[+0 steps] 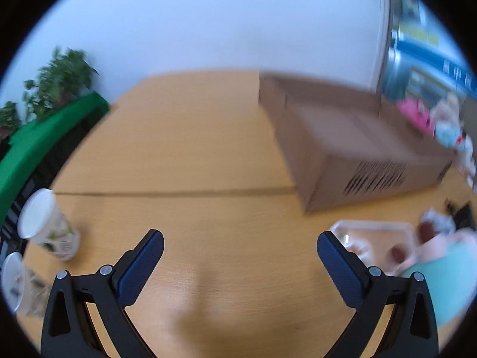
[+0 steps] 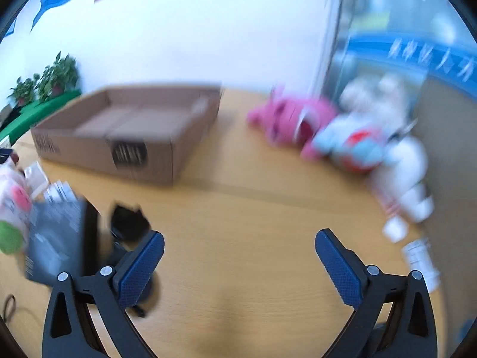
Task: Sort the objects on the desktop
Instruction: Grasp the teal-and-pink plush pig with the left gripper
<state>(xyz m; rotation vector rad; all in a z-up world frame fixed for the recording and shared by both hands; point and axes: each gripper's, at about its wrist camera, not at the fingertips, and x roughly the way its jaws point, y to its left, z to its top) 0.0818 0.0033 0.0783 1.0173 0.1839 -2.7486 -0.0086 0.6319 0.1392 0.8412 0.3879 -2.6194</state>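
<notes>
Both tongs are spread wide with nothing between the blue pads, hovering over bare wooden desk point(image 1: 184, 137). Everything's pretty motion-blurred, so we're going by shapes and colours for a lot of this.

Left gripper point(image 1: 240, 246) first: jaws wide apart, holding nothing. From it, the open cardboard box point(image 1: 351, 146) sits up at about 1 o'clock, well apart from the fingers. At 3 o'clock, just beside the right pad, there's a clear plastic tray point(image 1: 372, 229) with a couple of brownish round bits we can't identify, and something pale pink and mint green point(image 1: 441, 271) next to it. Over at 9 o'clock a printed paper cup point(image 1: 49, 223) lies tipped on its side, open mouth towards us, with a second cup point(image 1: 18, 283) below it near 8 o'clock, right at the edge of view. Potted plants point(image 1: 59, 80) and a green cloth point(image 1: 44, 137) sit way off at 10 o'clock past the desk edge.

Right gripper point(image 2: 239, 246): same deal, fully open and empty. The cardboard box point(image 2: 125, 137) is at 11 o'clock, well apart. A small black object point(image 2: 128, 220) sits just beside the left pad at about 10 o'clock, and a dark grey packet or booklet point(image 2: 56, 238) lies at 9 o'clock, with pink and green blurry stuff beyond it. At 1 to 2 o'clock there's a heap of plush toys: a pink one point(image 2: 292, 119), a light blue and red one point(image 2: 354, 143), and a white one point(image 2: 408, 164). A small white bottle point(image 2: 420, 259) lies near 3 o'clock.
</notes>
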